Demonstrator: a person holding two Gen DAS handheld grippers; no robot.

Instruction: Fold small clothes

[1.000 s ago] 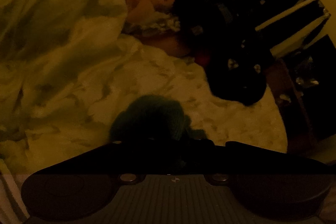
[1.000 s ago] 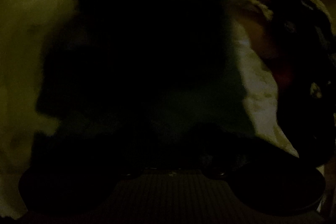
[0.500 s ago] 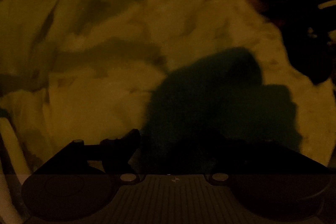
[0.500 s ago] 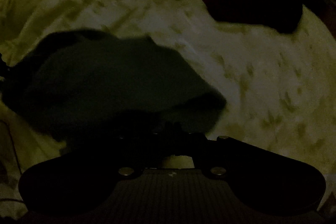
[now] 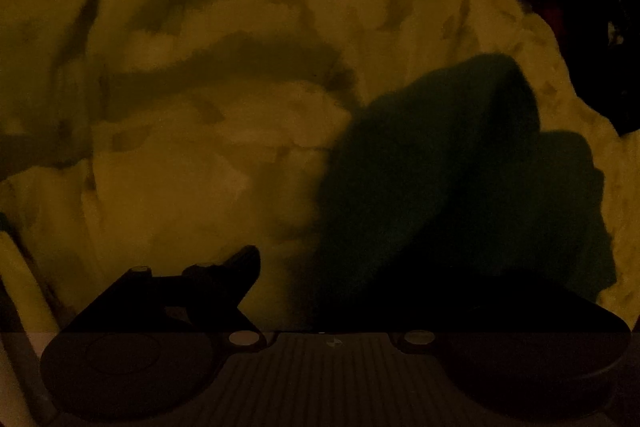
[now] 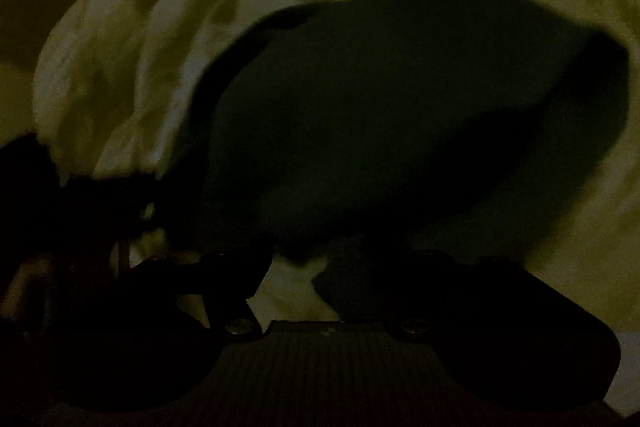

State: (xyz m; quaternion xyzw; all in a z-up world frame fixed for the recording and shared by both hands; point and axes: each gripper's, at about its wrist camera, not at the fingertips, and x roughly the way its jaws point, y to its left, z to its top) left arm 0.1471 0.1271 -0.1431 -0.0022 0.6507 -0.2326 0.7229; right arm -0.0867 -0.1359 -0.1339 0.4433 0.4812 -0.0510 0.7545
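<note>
The light is very dim. A dark green garment lies bunched on a pale patterned bedsheet, at the right in the left wrist view. My left gripper is open, its left finger on the sheet; the garment's near edge covers the right finger. In the right wrist view the same garment fills the middle. My right gripper is open just in front of the garment's near edge, with bare sheet between its fingers.
The sheet is rumpled into folds at the left and far side. A dark pile of other clothes sits at the far right. The other gripper shows as a dark shape at the left of the right wrist view.
Both grippers have opened and let go of the dark green garment, which now lies on the sheet. Both cameras have tilted down toward the bed.
</note>
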